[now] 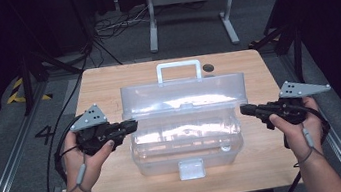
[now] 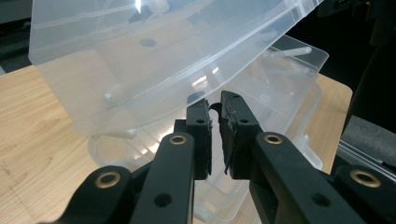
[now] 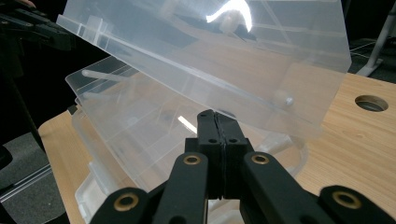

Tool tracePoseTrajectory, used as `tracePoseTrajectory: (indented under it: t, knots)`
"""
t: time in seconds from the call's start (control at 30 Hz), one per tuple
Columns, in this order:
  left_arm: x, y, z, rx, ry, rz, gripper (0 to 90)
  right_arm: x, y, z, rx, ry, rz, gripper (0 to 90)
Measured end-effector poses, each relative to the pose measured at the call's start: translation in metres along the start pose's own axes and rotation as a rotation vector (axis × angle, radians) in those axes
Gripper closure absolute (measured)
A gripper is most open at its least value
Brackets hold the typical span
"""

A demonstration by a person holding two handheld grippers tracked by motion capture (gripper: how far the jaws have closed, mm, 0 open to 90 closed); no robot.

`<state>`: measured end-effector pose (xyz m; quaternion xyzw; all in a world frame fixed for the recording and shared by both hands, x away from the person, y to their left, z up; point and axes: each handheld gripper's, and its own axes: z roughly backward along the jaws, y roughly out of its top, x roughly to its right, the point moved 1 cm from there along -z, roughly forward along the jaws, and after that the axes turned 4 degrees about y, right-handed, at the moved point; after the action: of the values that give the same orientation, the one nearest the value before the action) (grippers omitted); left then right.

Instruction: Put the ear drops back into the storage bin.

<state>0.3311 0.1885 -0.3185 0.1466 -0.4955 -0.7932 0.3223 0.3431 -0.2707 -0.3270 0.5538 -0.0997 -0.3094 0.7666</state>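
A clear plastic storage box (image 1: 188, 144) stands in the middle of the light wooden table (image 1: 106, 85). Its clear hinged lid (image 1: 183, 94) is raised and leans toward the far side, with the white carry handle (image 1: 178, 69) on top. A small white latch (image 1: 191, 169) sits on the near wall of the box, close to the near edge of the table.

The left gripper (image 1: 130, 127) is held level at the left end of the box, with its tips at the corner where the lid meets the box. In the left gripper view its jaws stand a little apart, with only a narrow gap, and nothing is pressed between them; the lid's lower edge passes just above the tips (image 2: 215, 109).

The right gripper (image 1: 245, 109) is held level at the right end, very near the box wall; I cannot tell if it touches. Its jaws are fully closed, pad against pad, and hold nothing (image 3: 216, 119).

There is bare table on both sides of the box, wider on the left. A round hole (image 1: 208, 67) lies in the table behind the lid.
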Motion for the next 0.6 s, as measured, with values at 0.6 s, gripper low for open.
tracePoseTrajectory:
  t: [0.6]
  knots:
    - [0.01,-0.0031,0.0012,-0.095,-0.019,-0.022,80.1,-0.0027,-0.0099,0.0002,-0.024,0.021,-0.013,90.0]
